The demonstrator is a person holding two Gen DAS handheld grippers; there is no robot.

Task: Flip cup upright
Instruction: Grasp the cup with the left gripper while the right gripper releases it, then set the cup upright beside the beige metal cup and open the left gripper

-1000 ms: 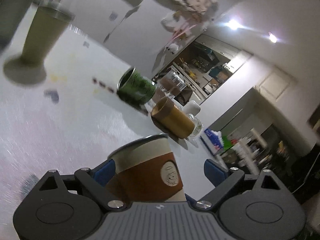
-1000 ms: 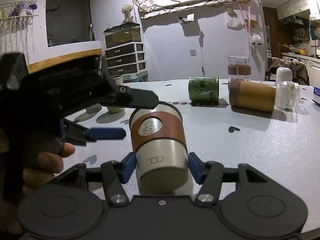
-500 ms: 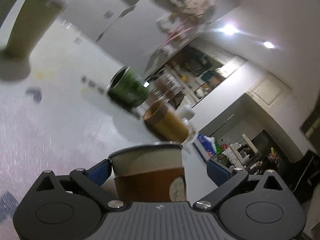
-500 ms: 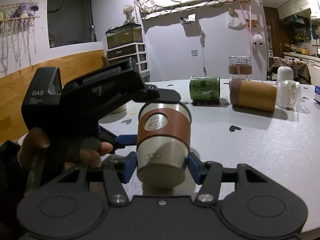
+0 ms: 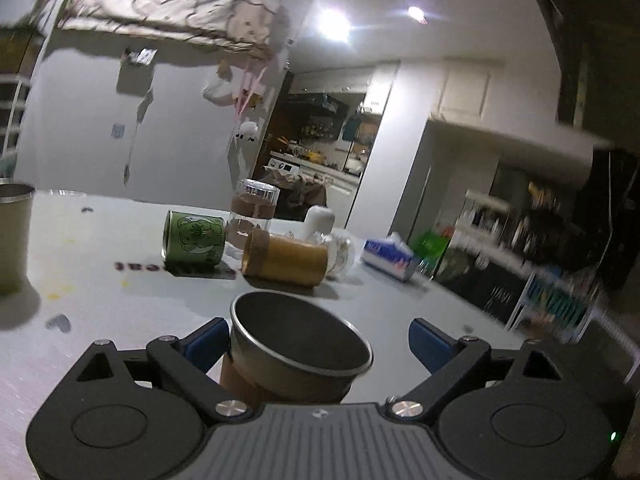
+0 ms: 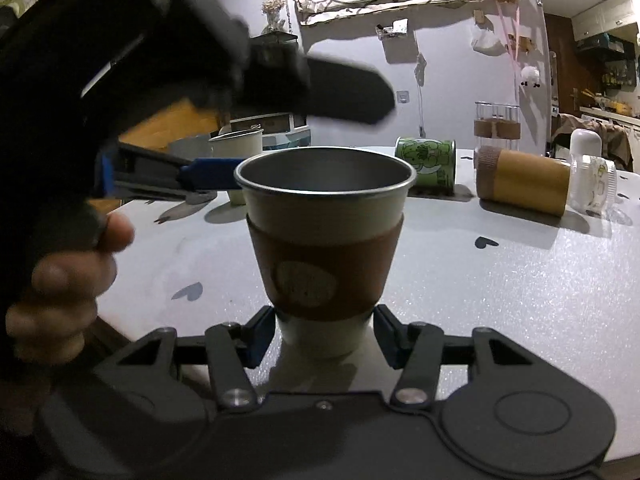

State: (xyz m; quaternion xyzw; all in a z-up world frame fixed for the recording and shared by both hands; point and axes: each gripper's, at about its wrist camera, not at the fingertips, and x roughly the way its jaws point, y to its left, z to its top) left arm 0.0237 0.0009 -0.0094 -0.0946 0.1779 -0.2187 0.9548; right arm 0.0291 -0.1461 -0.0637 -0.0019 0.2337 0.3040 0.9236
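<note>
A steel cup with a brown sleeve stands upright, mouth up, on the white table. My right gripper has its blue pads on either side of the cup's base, closed on it. In the left wrist view the same cup sits between the fingers of my left gripper, which is open; its left pad touches the cup and its right pad stands apart. In the right wrist view the left gripper is at the cup's rim, left side.
On the table behind lie a green cup and a tan cup on their sides. A glass cup with a cork band, a clear bottle, a cream cup and a tissue box stand further off.
The cup has turned from mouth down to mouth up and now stands on the table. The left gripper has swung level and opened off the cup.
</note>
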